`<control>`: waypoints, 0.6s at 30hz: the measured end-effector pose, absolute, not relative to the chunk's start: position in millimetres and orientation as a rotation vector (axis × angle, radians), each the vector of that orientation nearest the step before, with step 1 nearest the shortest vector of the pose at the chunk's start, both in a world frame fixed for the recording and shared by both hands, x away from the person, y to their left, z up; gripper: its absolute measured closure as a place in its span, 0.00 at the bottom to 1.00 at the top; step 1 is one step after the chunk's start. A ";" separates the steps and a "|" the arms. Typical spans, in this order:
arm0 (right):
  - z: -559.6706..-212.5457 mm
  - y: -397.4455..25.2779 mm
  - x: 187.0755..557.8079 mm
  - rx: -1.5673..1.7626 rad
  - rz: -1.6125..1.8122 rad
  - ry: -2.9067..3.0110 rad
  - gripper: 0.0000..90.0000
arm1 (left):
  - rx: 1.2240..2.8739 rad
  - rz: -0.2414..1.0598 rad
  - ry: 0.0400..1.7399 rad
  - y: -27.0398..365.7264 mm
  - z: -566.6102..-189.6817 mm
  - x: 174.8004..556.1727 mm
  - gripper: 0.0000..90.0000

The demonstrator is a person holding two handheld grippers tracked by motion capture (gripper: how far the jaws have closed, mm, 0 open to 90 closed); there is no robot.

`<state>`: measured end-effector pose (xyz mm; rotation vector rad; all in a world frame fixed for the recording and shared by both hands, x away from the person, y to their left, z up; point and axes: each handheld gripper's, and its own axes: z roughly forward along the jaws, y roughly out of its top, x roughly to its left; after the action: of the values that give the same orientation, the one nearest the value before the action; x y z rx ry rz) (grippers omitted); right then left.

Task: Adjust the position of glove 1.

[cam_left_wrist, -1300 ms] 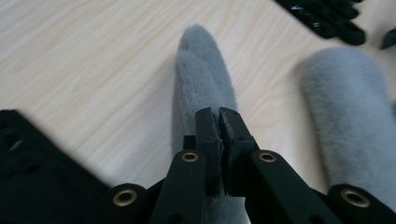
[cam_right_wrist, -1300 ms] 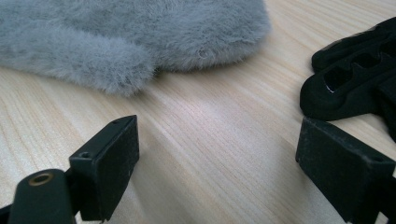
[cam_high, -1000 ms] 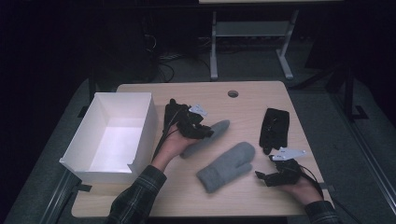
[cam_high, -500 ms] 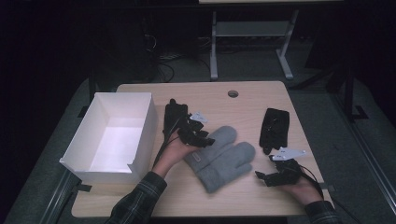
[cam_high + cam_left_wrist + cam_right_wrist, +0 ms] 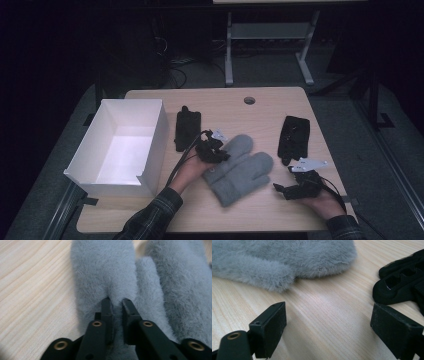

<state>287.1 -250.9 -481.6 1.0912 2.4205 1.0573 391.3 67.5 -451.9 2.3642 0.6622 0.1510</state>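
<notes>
Two grey fleece mittens lie side by side mid-table. My left gripper (image 5: 222, 154) is shut on the edge of the nearer-left grey mitten (image 5: 238, 146), and its jaws pinch that mitten's pile (image 5: 105, 272) in the left gripper view. The second grey mitten (image 5: 245, 176) (image 5: 180, 287) lies against it on the right. My right gripper (image 5: 281, 189) rests on the table near the front right edge, open (image 5: 329, 315), with bare wood between its jaws. In the right gripper view a grey mitten (image 5: 287, 260) lies ahead and a black glove (image 5: 399, 280) is on the right.
A white open box (image 5: 150, 135) stands at the table's left side. One black glove (image 5: 187, 127) lies just right of the box, another black glove (image 5: 294, 137) at the right. A cable hole (image 5: 249, 100) sits near the far edge.
My left gripper has brought its grey mitten down and toward the front, so it now lies against the other mitten. The right gripper has stayed put.
</notes>
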 end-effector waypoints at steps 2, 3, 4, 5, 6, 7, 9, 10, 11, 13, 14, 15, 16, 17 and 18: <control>-481.6 -251.0 287.1 1.088 1.055 2.421 0.15 | 2.357 0.146 0.661 68.5 -450.4 391.8 0.94; -481.6 -251.0 287.1 1.088 1.055 2.421 0.15 | 2.357 0.146 0.661 68.5 -450.4 391.8 0.95; -481.6 -251.0 287.1 1.088 1.054 2.421 0.15 | 2.333 0.130 0.677 70.2 -448.5 392.3 0.95; -481.6 -251.0 287.1 1.089 1.054 2.421 0.15 | 2.350 0.126 0.664 72.3 -445.8 393.2 0.95; -481.6 -251.0 287.1 1.089 1.054 2.421 0.15 | 2.350 0.126 0.664 72.3 -445.8 393.2 0.95; -481.6 -251.0 287.1 1.089 1.055 2.421 0.15 | 2.339 0.121 0.669 73.2 -443.5 393.1 0.95; -481.6 -251.0 287.1 1.088 1.055 2.421 0.15 | 2.332 0.126 0.666 76.1 -437.5 392.7 0.95; -481.6 -251.0 287.1 1.088 1.055 2.421 0.15 | 2.326 0.127 0.670 77.4 -434.4 392.5 0.95; -481.6 -251.0 287.1 1.088 1.055 2.421 0.15 | 2.322 0.127 0.665 79.3 -431.5 392.5 0.95; -481.7 -251.0 287.2 1.088 1.055 2.421 0.15 | 2.301 0.127 0.676 82.7 -425.6 392.1 0.95; -481.6 -251.0 287.2 1.088 1.055 2.421 0.15 | 2.292 0.122 0.679 84.8 -422.5 392.0 0.95; -481.6 -251.0 287.1 1.088 1.055 2.421 0.15 | 2.278 0.115 0.687 86.3 -419.4 391.5 0.95; -481.7 -251.0 287.2 1.088 1.055 2.421 0.15 | 2.286 0.115 0.678 88.8 -415.7 391.4 0.96; -481.6 -251.0 287.1 1.088 1.055 2.421 0.15 | 2.281 0.113 0.677 90.3 -412.7 390.7 0.95; -481.6 -251.0 287.1 1.088 1.055 2.421 0.15 | 2.278 0.098 0.672 93.5 -406.2 388.8 0.96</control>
<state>287.1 -251.0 -481.6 1.0881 2.4210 1.0547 388.8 93.5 -406.2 2.2785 0.6715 0.0983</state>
